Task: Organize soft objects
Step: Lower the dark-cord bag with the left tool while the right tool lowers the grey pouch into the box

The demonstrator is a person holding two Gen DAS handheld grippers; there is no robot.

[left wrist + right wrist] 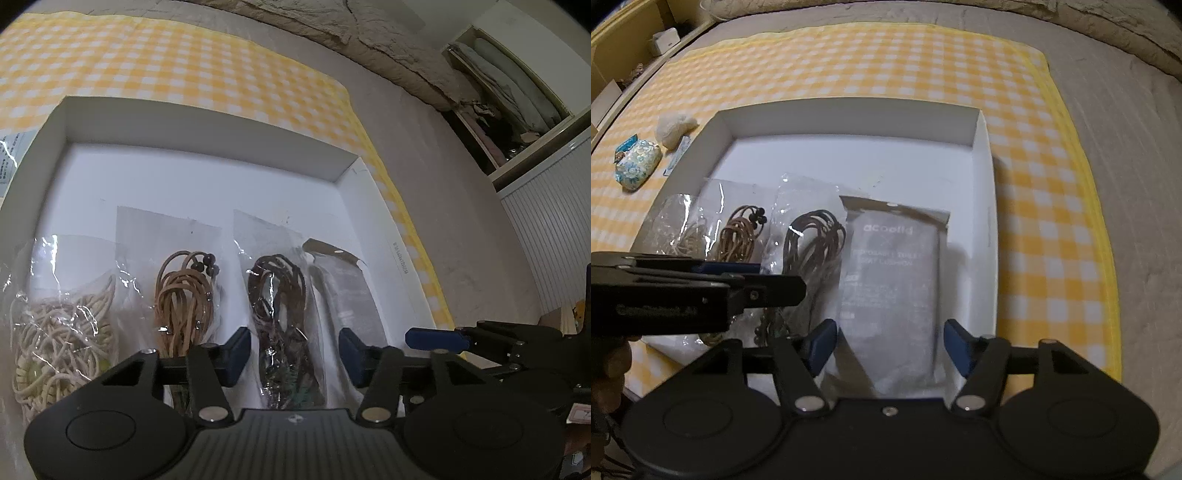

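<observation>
In the shallow white cardboard box (pixel 982 155), lying on the yellow-and-white checked cloth (pixel 1034 184), four packets sit side by side. From my left: the clear bag of cream cords (pixel 62 332), the clear bag of tan leather cords (pixel 184 295), the clear bag of dark brown cords (pixel 809 243), then the grey flat printed pouch (pixel 894 273). Left of the box on the cloth lie a blue floral fabric pouch (pixel 637 164) and, behind it, a white crumpled wad (pixel 674 129).

Both grippers hover side by side, pointing forward. The left gripper (pixel 293 354) has its jaws spread wide. The right gripper (pixel 888 345) is equally parted, empty.
</observation>
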